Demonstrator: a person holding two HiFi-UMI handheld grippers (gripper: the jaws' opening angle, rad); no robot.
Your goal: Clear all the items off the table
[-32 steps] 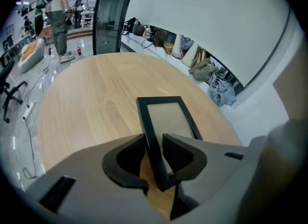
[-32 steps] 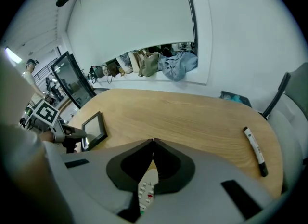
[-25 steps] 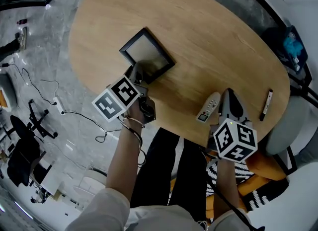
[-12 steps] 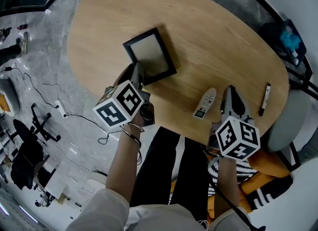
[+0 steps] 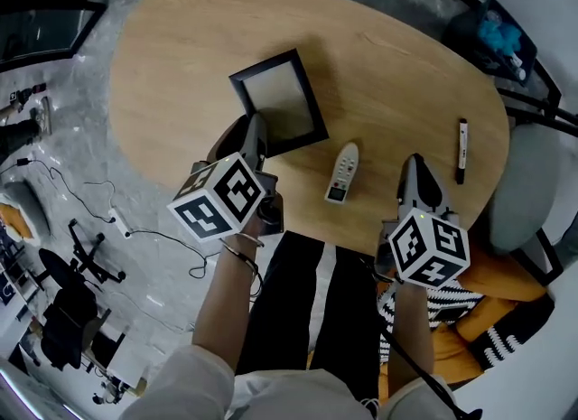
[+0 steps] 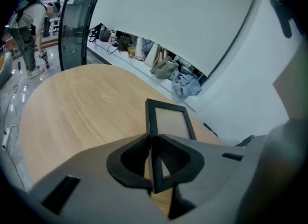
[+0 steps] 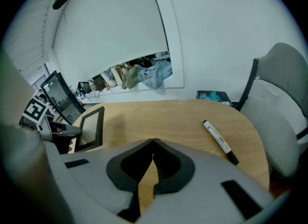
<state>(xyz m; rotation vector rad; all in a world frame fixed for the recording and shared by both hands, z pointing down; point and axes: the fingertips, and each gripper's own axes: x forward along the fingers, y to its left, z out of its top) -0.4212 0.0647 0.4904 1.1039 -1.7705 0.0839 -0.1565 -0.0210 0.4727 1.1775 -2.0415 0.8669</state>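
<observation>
1. Closest in, the person's legs in black trousers [image 5: 307,319] sit against the near rim of the oval wooden table [image 5: 181,48].
2. The left gripper [image 5: 256,131] reaches over that near rim. Its jaws stand narrow and are clamped on the near edge of the black picture frame [image 5: 278,102], close to one corner. The left gripper view shows the frame's rim pinched between the two pads.
3. The right gripper [image 5: 414,167] hovers over the table's near right part. Its jaws are closed tip to tip with nothing between them, only bare wood showing below.
4. A grey remote control [image 5: 342,172] lies flat on the table between the two grippers, touching neither.
5. The picture frame stretches away from the left gripper toward the table's middle, with its pale panel facing up. Whether its far edge rests on the wood cannot be told.
6. A marker pen [image 5: 461,150], white with a black cap, lies near the right rim, ahead and to the right of the right gripper and apart from it.
7. A grey chair [image 5: 524,188] stands just beyond that right rim.
8. Past the frame, the far half of the table is bare wood.
</observation>
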